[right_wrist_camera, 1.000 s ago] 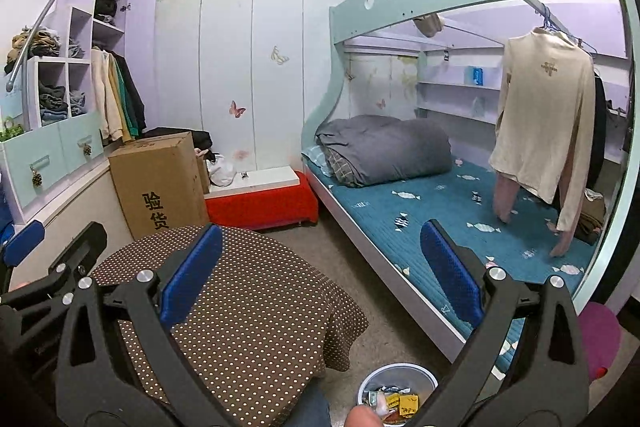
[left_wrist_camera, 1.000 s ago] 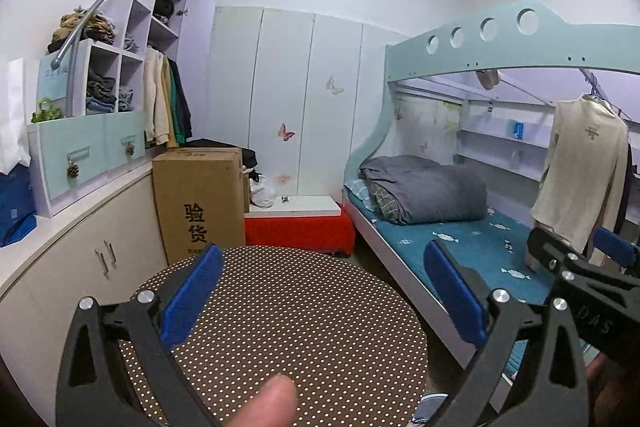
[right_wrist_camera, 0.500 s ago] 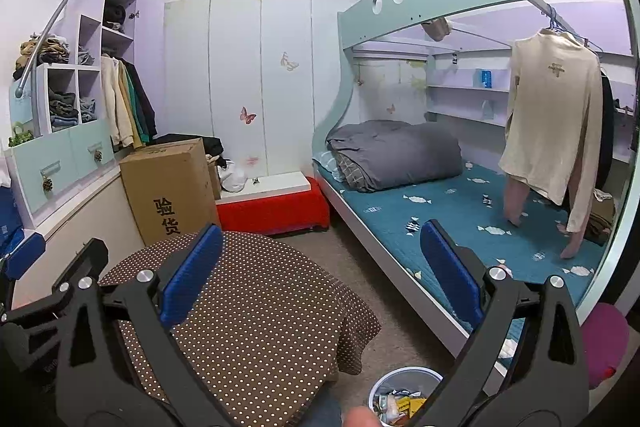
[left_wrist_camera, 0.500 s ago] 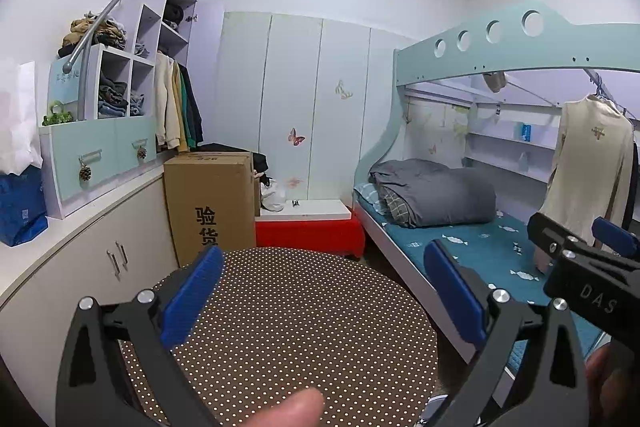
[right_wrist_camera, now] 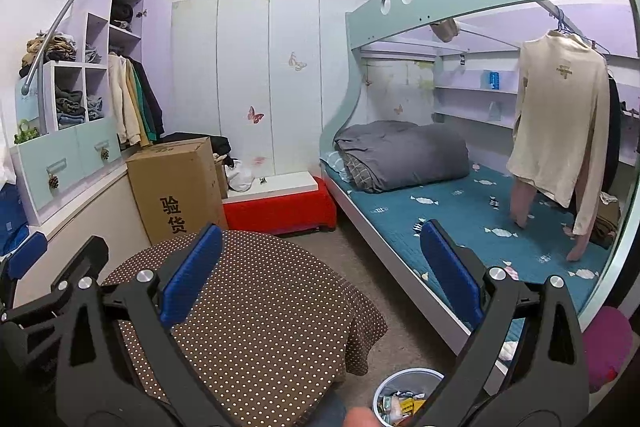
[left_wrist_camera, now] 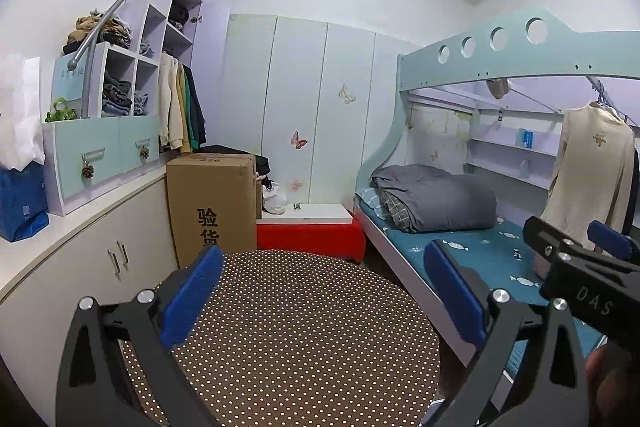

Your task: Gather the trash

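My left gripper [left_wrist_camera: 320,295] is open and empty, held above a round table with a brown polka-dot cloth [left_wrist_camera: 304,327]. My right gripper [right_wrist_camera: 316,275] is open and empty too, over the table's right side [right_wrist_camera: 256,311]. A white trash bin [right_wrist_camera: 404,397] holding wrappers and paper stands on the floor at the bottom of the right wrist view, between the table and the bed. The right gripper also shows at the right edge of the left wrist view [left_wrist_camera: 580,267]. No loose trash shows on the tablecloth.
A bunk bed [right_wrist_camera: 460,219] with a teal mattress and grey quilt runs along the right. A cardboard box [left_wrist_camera: 212,203] and a red bench [left_wrist_camera: 312,231] stand behind the table. Cabinets and shelves [left_wrist_camera: 100,155] line the left wall.
Both grippers have tilted upward, so the room sits lower in both views. A fingertip seen at the bottom of the left wrist view is gone. Jaws stay open.
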